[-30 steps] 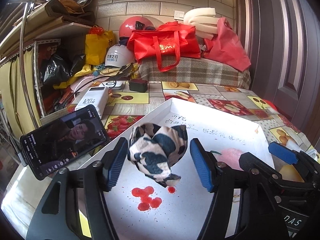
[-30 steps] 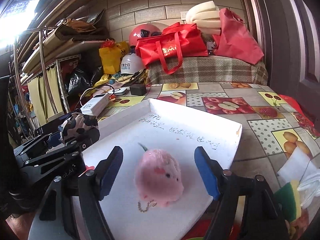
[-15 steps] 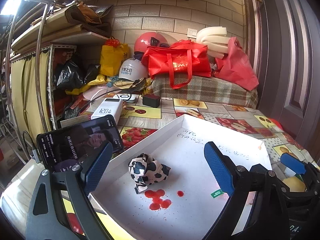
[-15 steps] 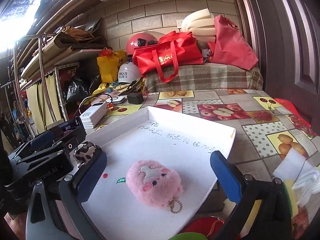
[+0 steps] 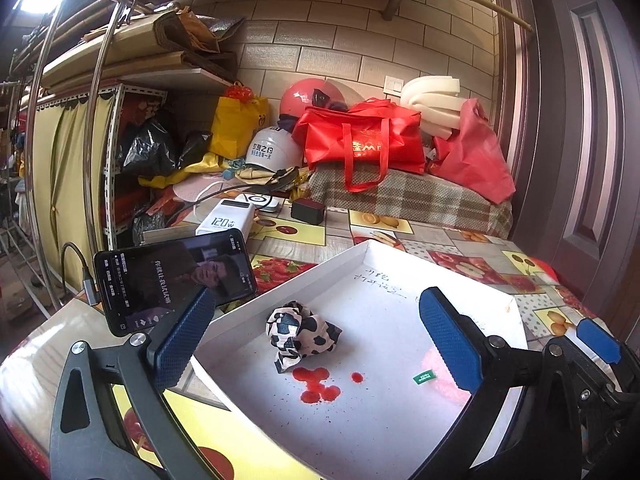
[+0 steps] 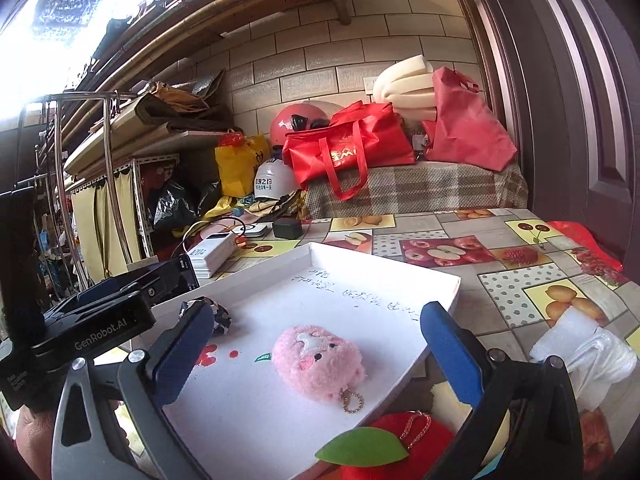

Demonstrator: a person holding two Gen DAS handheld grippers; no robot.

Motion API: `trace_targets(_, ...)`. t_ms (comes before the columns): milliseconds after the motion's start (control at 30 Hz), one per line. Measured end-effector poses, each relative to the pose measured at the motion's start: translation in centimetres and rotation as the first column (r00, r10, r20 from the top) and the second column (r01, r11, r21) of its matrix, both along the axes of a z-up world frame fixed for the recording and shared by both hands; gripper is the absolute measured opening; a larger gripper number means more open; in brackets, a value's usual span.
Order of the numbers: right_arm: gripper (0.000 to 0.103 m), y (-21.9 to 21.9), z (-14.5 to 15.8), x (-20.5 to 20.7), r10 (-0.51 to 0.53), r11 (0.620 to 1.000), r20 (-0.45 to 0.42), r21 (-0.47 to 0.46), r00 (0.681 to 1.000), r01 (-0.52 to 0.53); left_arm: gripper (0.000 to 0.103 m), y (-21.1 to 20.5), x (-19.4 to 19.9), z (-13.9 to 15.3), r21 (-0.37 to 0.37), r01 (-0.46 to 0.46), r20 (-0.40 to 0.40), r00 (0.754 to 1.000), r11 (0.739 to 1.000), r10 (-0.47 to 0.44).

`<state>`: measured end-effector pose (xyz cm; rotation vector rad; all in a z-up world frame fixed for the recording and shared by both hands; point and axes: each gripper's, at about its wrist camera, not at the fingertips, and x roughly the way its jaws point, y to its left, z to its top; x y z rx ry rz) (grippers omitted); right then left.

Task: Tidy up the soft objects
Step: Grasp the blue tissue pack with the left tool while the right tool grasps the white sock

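A crumpled black-and-white cow-pattern cloth [image 5: 302, 332] lies loose in the white tray [image 5: 304, 280], just behind some red stains [image 5: 316, 384]. My left gripper [image 5: 316, 298] hovers in front of it, its jaws opening, with nothing touching the blue pads. A pink plush toy [image 6: 318, 364] with a small chain lies in the tray [image 6: 360, 280] near its front edge. My right gripper [image 6: 316, 312] stands wide open around and in front of the toy, pads clear of it. The cloth [image 6: 218, 316] peeks out behind the right gripper's left finger.
A red apple plush [image 6: 392, 428] with a green leaf sits below the tray's front edge. White foam and plastic [image 6: 580, 344] lie on the fruit-patterned tablecloth to the right. A phone [image 5: 172, 276] stands left of the tray, with a power bank [image 5: 228, 220] behind. Bags and helmets crowd the back.
Both grippers opened wide and drew back. The cow-pattern cloth dropped from the left jaws onto the tray. The pink plush now lies free between the right jaws.
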<state>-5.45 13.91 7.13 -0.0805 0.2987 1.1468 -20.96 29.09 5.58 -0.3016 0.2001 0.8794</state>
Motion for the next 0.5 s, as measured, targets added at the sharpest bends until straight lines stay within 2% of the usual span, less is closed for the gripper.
trace_targets(167,0.103,-2.6,0.4,0.6,-0.018,0.999,-0.002,0.046,1.0,0.018,0.103,-1.9,0.7,0.1,0.047,0.042,-0.033,0.999,0.998,-0.04)
trace_targets(333,0.103,-6.8,1.3,1.2,-0.083,0.99,0.075,0.123,0.994,0.073,0.103,-4.3,1.5,0.3,0.081,0.14,-0.045,0.99,0.987,-0.137)
trace_targets(500,0.103,-11.6,1.8,3.5,-0.219,0.96,0.047,0.189,0.975,0.206,0.103,-6.2,0.8,1.3,0.12,0.247,0.047,0.966,0.962,-0.254)
